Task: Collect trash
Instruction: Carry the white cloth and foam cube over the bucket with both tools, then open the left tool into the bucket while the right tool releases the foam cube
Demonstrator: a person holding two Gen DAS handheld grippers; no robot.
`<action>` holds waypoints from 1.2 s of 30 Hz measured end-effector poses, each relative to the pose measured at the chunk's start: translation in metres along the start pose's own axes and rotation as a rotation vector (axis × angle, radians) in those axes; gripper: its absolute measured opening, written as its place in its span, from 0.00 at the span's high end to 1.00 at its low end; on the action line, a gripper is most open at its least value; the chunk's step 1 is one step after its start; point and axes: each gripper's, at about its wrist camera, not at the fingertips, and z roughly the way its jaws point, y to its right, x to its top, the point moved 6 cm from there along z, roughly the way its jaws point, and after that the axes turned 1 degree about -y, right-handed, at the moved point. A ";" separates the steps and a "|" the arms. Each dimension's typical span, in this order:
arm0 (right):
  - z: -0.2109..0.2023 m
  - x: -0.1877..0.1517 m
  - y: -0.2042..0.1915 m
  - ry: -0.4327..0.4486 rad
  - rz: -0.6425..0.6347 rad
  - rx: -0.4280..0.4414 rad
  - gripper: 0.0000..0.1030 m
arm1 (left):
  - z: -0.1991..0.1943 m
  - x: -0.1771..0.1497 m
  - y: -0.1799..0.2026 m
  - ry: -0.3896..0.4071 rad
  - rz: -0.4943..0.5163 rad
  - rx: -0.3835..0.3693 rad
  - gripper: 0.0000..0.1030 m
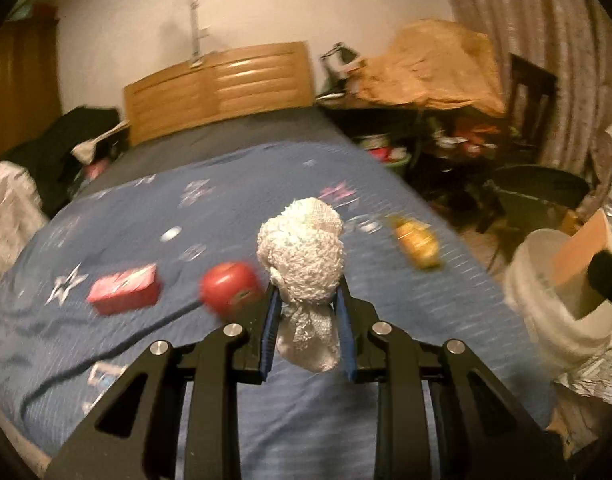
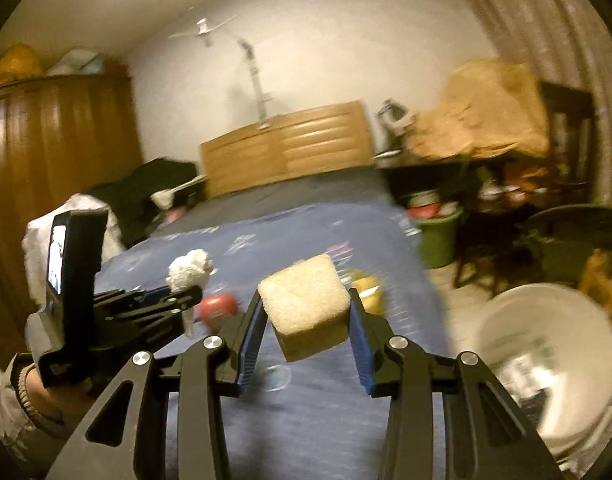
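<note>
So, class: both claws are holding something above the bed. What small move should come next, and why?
Probably swing the right claw, shut on the sponge block, rightward over the white bin and release. The bin's open mouth sits close on that side, while the left claw holds the crumpled tissue wad farther from it.

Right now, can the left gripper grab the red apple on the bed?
Probably not: the left gripper is already shut on a white crumpled wad. The red apple lies just beside it, unobstructed.
</note>
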 end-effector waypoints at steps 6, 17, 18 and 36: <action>-0.042 0.024 0.084 0.050 0.031 -0.152 0.60 | 0.007 0.030 0.090 0.041 0.106 -0.110 0.76; -0.089 0.022 0.229 0.022 0.084 -0.360 0.60 | 0.037 0.050 0.231 0.042 0.264 -0.297 0.76; -0.086 0.022 0.240 0.017 0.088 -0.366 0.60 | 0.039 0.049 0.239 0.036 0.275 -0.311 0.76; -0.051 -0.017 0.288 -0.073 0.143 -0.380 0.60 | 0.078 0.022 0.310 -0.063 0.397 -0.386 0.76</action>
